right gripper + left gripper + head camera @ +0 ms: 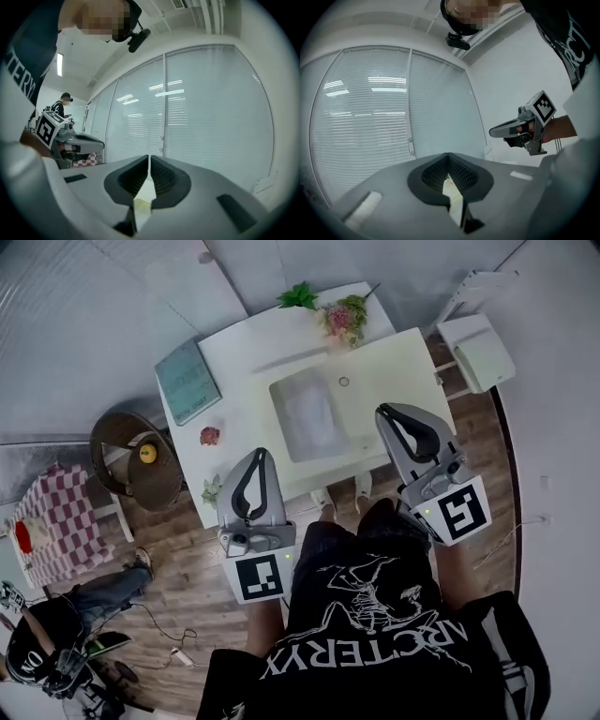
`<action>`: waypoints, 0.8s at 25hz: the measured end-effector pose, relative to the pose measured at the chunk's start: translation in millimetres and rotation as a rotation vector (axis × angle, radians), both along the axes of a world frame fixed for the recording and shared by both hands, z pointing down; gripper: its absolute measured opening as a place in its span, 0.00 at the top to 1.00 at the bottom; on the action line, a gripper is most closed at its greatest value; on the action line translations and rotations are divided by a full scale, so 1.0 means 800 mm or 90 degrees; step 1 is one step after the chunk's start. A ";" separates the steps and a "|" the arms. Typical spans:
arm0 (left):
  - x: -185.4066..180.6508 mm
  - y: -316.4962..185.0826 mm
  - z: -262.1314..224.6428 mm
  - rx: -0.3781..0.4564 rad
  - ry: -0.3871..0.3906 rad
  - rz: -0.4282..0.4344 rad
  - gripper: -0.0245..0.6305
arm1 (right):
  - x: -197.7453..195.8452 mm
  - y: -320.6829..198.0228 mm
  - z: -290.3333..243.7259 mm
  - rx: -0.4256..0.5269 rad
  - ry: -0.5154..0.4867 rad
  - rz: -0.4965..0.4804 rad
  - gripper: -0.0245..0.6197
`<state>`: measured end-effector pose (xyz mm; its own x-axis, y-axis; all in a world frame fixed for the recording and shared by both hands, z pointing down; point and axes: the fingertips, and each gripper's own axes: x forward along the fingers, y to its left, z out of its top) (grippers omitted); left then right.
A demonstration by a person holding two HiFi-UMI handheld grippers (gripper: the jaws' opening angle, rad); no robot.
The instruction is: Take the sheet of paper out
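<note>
A pale, frosted sleeve or sheet lies flat in the middle of the white table; I cannot tell whether paper is inside it. My left gripper hangs over the table's near edge, left of the sleeve, jaws shut and empty. My right gripper is just right of the sleeve, above the table, shut with nothing in it. Both point level, so the gripper views show only window blinds. The left gripper view shows its shut jaws and the right gripper. The right gripper view shows shut jaws and the left gripper.
On the table lie a teal book, flowers, a small ring, a red object and a little green plant. A wicker chair stands left, a white chair right. Another person crouches at lower left.
</note>
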<state>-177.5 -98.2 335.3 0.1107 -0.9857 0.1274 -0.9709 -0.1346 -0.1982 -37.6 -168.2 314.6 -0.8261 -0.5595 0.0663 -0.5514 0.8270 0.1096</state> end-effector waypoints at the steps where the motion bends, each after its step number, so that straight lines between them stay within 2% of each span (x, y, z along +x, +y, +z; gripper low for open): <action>1: 0.001 -0.002 0.001 -0.002 -0.001 -0.009 0.95 | 0.000 -0.005 0.001 0.000 -0.002 -0.008 0.94; 5: 0.007 -0.007 -0.002 0.001 0.001 -0.049 0.95 | -0.001 -0.017 0.000 0.002 -0.010 -0.046 0.94; 8: 0.010 -0.012 -0.005 -0.002 -0.011 -0.065 0.95 | -0.004 -0.030 0.000 -0.019 -0.045 -0.072 0.92; 9: 0.010 -0.014 -0.006 -0.003 -0.011 -0.072 0.95 | -0.005 -0.036 0.003 -0.041 -0.066 -0.081 0.86; 10: 0.011 -0.015 -0.007 -0.003 -0.011 -0.079 0.95 | -0.006 -0.043 0.009 -0.069 -0.087 -0.090 0.76; 13: 0.017 -0.016 -0.008 -0.006 -0.015 -0.087 0.95 | -0.011 -0.061 0.040 -0.166 -0.130 -0.127 0.49; 14: 0.018 -0.015 -0.007 -0.012 -0.018 -0.089 0.95 | -0.014 -0.065 0.054 -0.207 -0.136 -0.144 0.43; 17: 0.014 -0.008 -0.008 -0.019 -0.029 -0.098 0.95 | -0.022 -0.076 0.107 -0.359 -0.162 -0.183 0.35; 20: 0.008 -0.002 -0.011 -0.018 -0.035 -0.116 0.95 | -0.026 -0.095 0.176 -0.562 -0.242 -0.193 0.31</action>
<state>-171.2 -99.8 326.7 -0.0779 -0.9846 0.1563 -0.9674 0.0368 -0.2504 -58.1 -244.4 455.6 -0.9780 -0.2005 0.0574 -0.1749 0.6383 -0.7497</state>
